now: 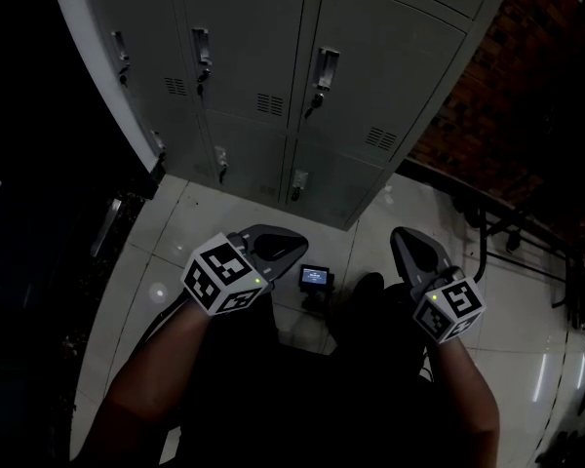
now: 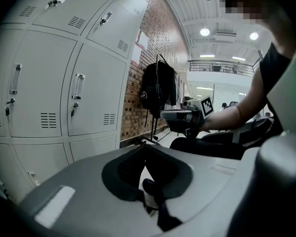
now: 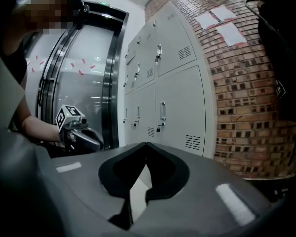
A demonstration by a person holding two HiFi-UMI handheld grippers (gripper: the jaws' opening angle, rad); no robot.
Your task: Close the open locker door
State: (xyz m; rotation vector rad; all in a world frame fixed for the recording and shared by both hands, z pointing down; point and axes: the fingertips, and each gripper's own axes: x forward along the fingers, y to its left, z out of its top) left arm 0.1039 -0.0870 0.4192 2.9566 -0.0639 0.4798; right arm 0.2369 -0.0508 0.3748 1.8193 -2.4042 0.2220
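The grey locker bank stands in front of me, and every door I see on it lies flush, with handles and keys along the edges. The same lockers fill the left of the left gripper view and the middle of the right gripper view. My left gripper is held low over the floor, short of the lockers, shut and empty. My right gripper hangs beside it at the same height, shut and holding nothing. Neither touches a door.
A brick wall adjoins the lockers on the right, with a metal rack and a black backpack hanging there. A small device with a lit screen lies on the white tiled floor. A glass door stands to the lockers' left.
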